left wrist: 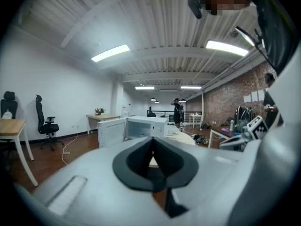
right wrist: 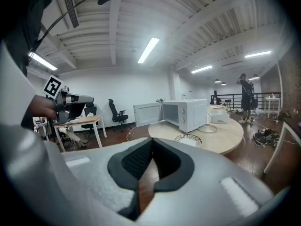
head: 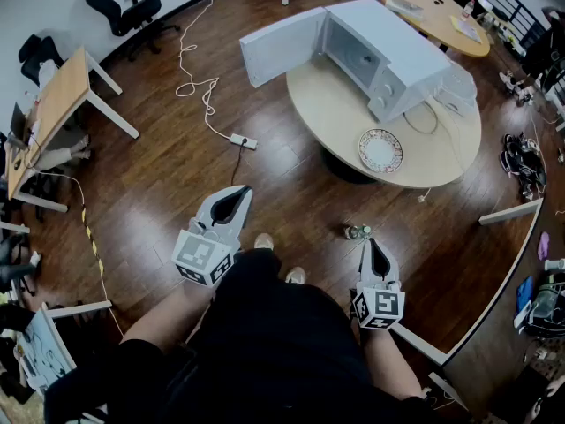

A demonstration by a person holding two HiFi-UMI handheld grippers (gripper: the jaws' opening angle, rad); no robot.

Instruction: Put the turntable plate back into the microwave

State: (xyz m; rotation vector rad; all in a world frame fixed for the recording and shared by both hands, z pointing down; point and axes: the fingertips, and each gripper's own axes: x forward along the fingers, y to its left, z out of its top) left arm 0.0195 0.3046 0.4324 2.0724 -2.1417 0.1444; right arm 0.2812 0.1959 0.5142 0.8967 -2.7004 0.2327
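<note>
Left gripper (head: pixel 237 191) closed and empty, right gripper (head: pixel 372 241) closed and empty, turntable plate (head: pixel 380 150) on far round tabletop (head: pixel 335 113), microwave (head: pixel 380 51) beyond, door open

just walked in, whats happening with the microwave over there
A person stands back from the round table with a gripper in each hand. The left claw and the right claw are both shut and empty, pointed toward the table. On it the microwave sits with its door swung open. The turntable plate lies on the tabletop beside it, not yet picked up. Nothing is being touched.
</note>
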